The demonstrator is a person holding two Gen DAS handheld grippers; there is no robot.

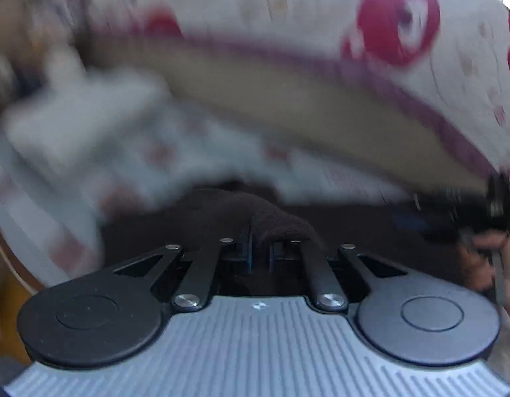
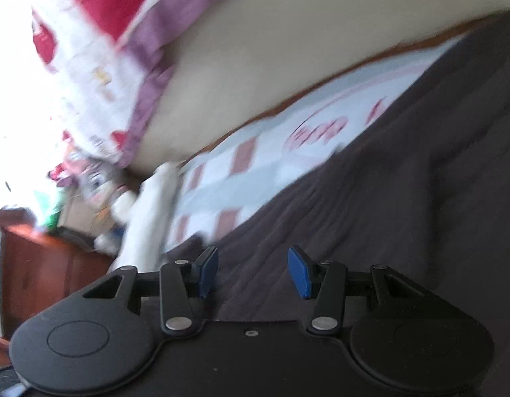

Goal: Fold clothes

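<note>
The left tool is pressed together, pinching a fold of the dark brown garment. The right tool stands spread, nothing between its blue pads, above the same garment lying on the bed.

Judgement: the cloth looks soft, light and limp; it will sag and drag, so hold it at a hem or corner, not mid-panel.

The right view shows the garment's broad spread and the patterned sheet. The left view alone shows the pinch and a hand at its right edge. Both views are blurred.
</note>
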